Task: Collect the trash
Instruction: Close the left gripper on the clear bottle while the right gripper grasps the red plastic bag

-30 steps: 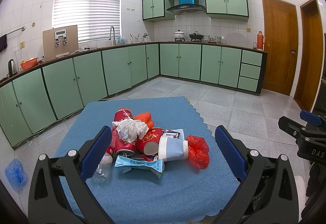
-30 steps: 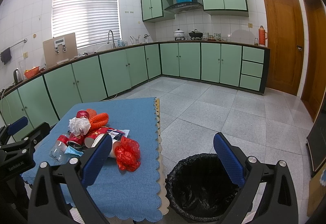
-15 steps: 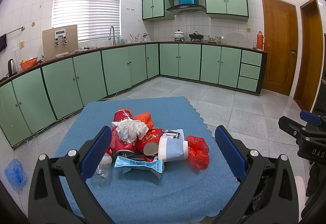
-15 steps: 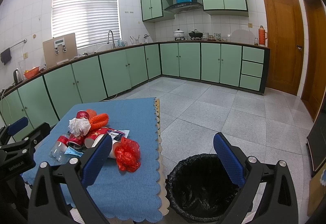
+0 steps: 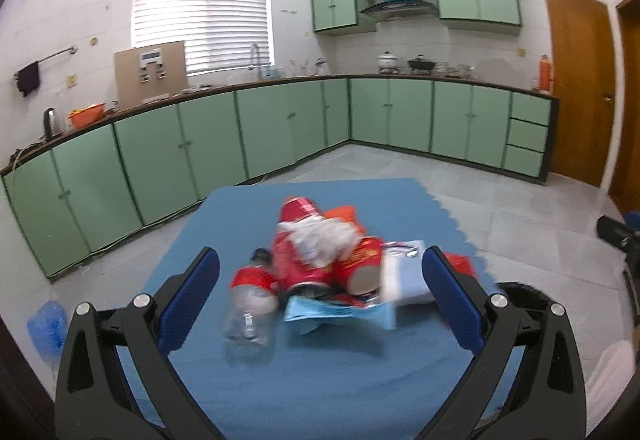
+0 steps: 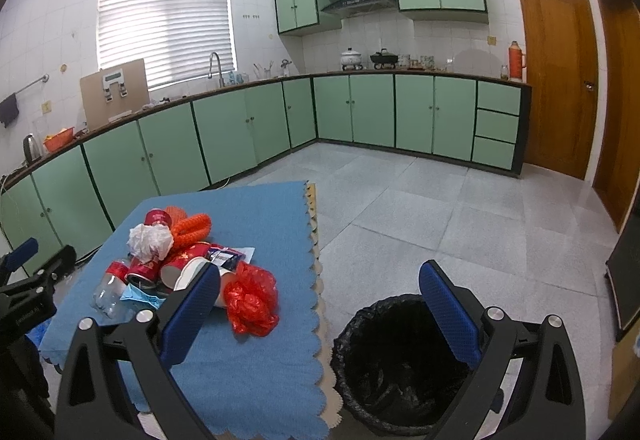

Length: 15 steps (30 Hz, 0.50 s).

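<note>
A pile of trash lies on the blue table (image 5: 320, 380): a clear plastic bottle (image 5: 250, 314) with a red label, red cans (image 5: 298, 256), a white crumpled tissue (image 5: 324, 238), a blue wrapper (image 5: 340, 314) and a red plastic bag (image 6: 251, 300). My left gripper (image 5: 320, 288) is open and empty, its jaws wide on either side of the pile, just short of it. My right gripper (image 6: 318, 304) is open and empty, above the table's right edge and the black-lined trash bin (image 6: 400, 364) on the floor. The left view is blurred.
Green kitchen cabinets (image 6: 240, 127) run along the far walls under a counter with a sink and pots. Wooden doors (image 6: 556, 75) stand at the right. A blue bag (image 5: 46, 326) lies on the grey tiled floor left of the table.
My left gripper has moved forward and left toward the pile, which now looks larger and blurred. My right gripper has barely moved. Both stay open.
</note>
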Tool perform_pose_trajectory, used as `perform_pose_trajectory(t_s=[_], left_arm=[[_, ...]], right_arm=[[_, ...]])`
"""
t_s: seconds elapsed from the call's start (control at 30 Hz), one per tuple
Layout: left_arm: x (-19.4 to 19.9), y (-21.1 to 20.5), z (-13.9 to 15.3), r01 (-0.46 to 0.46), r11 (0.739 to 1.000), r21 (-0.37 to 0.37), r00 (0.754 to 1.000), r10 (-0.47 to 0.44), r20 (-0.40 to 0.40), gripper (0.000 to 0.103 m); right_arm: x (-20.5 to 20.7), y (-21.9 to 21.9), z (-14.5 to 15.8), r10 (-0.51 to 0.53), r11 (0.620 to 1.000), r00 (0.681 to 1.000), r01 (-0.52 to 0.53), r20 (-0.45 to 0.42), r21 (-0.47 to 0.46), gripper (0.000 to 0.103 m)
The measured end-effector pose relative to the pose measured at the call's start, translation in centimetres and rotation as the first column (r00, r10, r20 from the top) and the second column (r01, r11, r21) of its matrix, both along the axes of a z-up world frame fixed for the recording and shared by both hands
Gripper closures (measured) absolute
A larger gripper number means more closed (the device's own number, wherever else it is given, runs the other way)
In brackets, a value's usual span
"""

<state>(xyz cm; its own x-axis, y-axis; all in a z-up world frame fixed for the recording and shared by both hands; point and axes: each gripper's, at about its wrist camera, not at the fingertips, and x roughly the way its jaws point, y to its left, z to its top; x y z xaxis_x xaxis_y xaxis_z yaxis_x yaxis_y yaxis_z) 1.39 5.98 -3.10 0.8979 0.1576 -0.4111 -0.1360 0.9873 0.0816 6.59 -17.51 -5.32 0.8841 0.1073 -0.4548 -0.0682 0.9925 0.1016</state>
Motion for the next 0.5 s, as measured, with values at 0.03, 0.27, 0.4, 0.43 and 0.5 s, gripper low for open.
perform_pose_trajectory(t_s=[0.03, 0.27, 0.4, 0.43, 0.5], left_arm=[[0.0, 0.4, -0.2, -0.006, 1.000, 0.005, 1.000, 0.006, -0.001, 0.005], [0.6, 4.0, -2.9, -0.046, 0.999, -0.003, 0.999, 0.046, -0.022, 0.005], [1.3, 5.4, -4.2, -0.071, 0.997, -0.005, 0.997, 0.071, -0.038, 0.005], [1.6, 6.0, -4.8, -0.079, 0.997, -0.004, 0.996, 0.079, -0.044, 0.005], [2.1, 6.6, -5.5, -0.087, 0.996, -0.014, 0.995, 0.086, -0.058, 0.005]], right_arm=[[0.4, 0.4, -0.4, 0.006, 1.000, 1.000, -0.006, -0.003, -0.003, 0.006], [3.2, 3.4, -2.6, 0.090, 0.996, 0.996, -0.090, -0.017, -0.007, 0.012], [4.7, 5.5, -3.9, 0.129, 0.991, 0.991, -0.129, -0.026, -0.031, 0.020], [5.0, 6.0, -4.2, 0.137, 0.990, 0.990, -0.138, -0.029, -0.027, 0.021], [5.3, 6.4, -4.6, 0.148, 0.989, 0.988, -0.149, -0.037, -0.013, 0.024]])
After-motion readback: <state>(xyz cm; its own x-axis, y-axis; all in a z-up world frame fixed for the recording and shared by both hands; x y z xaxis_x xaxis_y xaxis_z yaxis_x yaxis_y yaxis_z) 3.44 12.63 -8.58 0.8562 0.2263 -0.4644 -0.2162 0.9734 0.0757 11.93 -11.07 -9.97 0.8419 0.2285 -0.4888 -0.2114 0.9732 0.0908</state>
